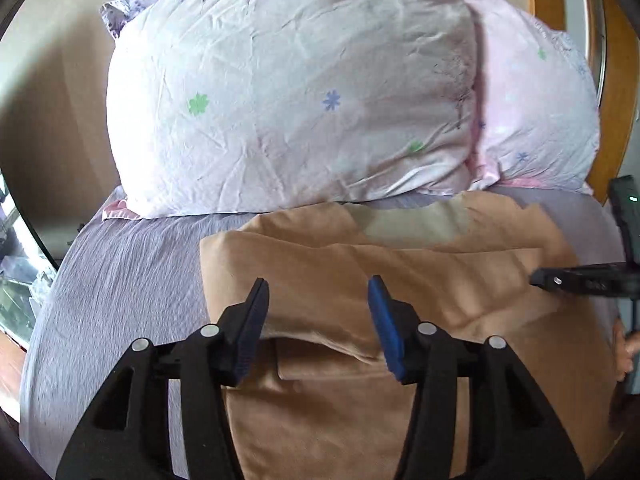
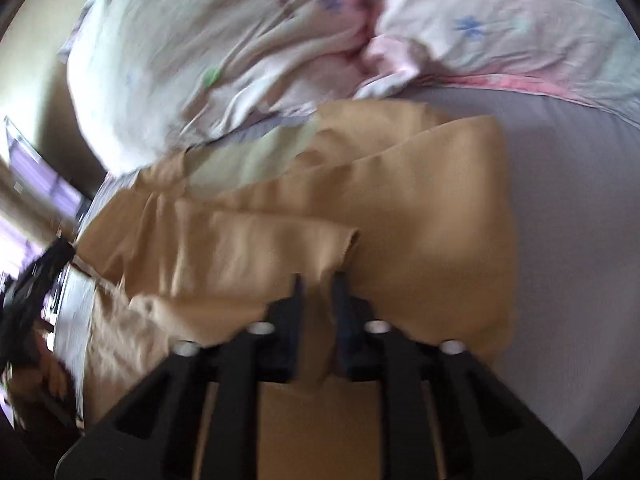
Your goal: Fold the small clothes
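A tan garment [image 1: 360, 280] lies partly folded on the lavender bed sheet [image 1: 120, 280], with a pale inner panel [image 1: 412, 224] showing near its far edge. My left gripper [image 1: 318, 292] is open and empty, hovering over the garment's near fold. My right gripper [image 2: 318, 284] is shut on a bunched edge of the tan garment [image 2: 280, 248] and lifts it; this view is blurred. The right gripper also shows at the right edge of the left wrist view [image 1: 540, 280].
Two floral pillows [image 1: 288, 92] [image 1: 536, 108] lean at the head of the bed, just beyond the garment. A wooden headboard [image 1: 616, 128] stands at the far right. The bed's left edge drops away to a window area [image 1: 16, 288].
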Demonstrator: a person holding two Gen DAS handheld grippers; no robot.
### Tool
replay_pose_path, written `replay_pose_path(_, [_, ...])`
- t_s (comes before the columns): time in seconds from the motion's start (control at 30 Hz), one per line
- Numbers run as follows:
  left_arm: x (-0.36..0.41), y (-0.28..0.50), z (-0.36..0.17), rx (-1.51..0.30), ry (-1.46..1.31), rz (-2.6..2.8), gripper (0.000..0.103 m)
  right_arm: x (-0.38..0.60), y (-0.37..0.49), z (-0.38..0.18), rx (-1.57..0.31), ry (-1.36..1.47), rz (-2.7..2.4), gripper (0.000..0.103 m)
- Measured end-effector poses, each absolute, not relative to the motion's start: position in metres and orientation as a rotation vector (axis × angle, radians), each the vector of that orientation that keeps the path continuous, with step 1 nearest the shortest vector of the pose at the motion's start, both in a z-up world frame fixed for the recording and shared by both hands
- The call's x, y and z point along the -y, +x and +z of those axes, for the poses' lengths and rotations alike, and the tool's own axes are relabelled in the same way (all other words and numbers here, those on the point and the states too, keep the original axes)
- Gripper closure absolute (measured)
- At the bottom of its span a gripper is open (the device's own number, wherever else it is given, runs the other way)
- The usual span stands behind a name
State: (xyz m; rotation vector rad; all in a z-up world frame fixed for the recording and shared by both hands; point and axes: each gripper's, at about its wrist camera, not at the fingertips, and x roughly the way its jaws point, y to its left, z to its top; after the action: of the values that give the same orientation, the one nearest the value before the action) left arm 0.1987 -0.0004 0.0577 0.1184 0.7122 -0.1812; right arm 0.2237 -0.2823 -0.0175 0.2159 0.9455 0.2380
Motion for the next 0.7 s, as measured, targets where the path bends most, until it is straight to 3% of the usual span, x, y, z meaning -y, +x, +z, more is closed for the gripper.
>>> replay_pose_path(0.03, [0.0, 0.21, 0.053, -0.736, 0.123, -0.178, 0.048, 0.276, 0.221, -0.013, -0.92, 0.166, 0.236, 0.101])
replay_pose_path(0.2, [-0.004, 0.22, 0.032, -0.816, 0.098, -0.174, 0.048, 0.31, 0.211, 0.025, -0.719, 0.22, 0.074, 0.102])
replay_pose_path(0.33, [-0.005, 0.221, 0.018, -0.868, 0.122, -0.172, 0.048, 0.324, 0.228, 0.006, -0.831, 0.184, -0.047, 0.099])
replay_pose_path(0.4, [-0.005, 0.221, 0.016, -0.868, 0.119, -0.172, 0.048, 0.333, 0.223, 0.008, -0.797, 0.252, -0.048, 0.088])
replay_pose_path(0.43, [-0.006, 0.22, 0.017, -0.865, 0.114, -0.175, 0.047, 0.335, 0.217, 0.012, -0.757, 0.29, -0.006, 0.07])
replay_pose_path(0.47, [-0.006, 0.221, 0.017, -0.863, 0.109, -0.181, 0.046, 0.333, 0.213, 0.016, -0.728, 0.299, 0.037, 0.059])
replay_pose_path(0.6, [-0.006, 0.228, 0.007, -0.905, 0.102, -0.189, 0.043, 0.309, 0.225, 0.008, -0.821, 0.259, 0.145, 0.058])
replay_pose_path(0.63, [-0.007, 0.228, 0.005, -0.899, 0.095, -0.193, 0.042, 0.308, 0.234, -0.006, -0.904, 0.261, 0.139, 0.054])
replay_pose_path(0.7, [-0.009, 0.228, 0.005, -0.895, 0.081, -0.201, 0.042, 0.304, 0.235, -0.01, -0.876, 0.219, 0.151, 0.045])
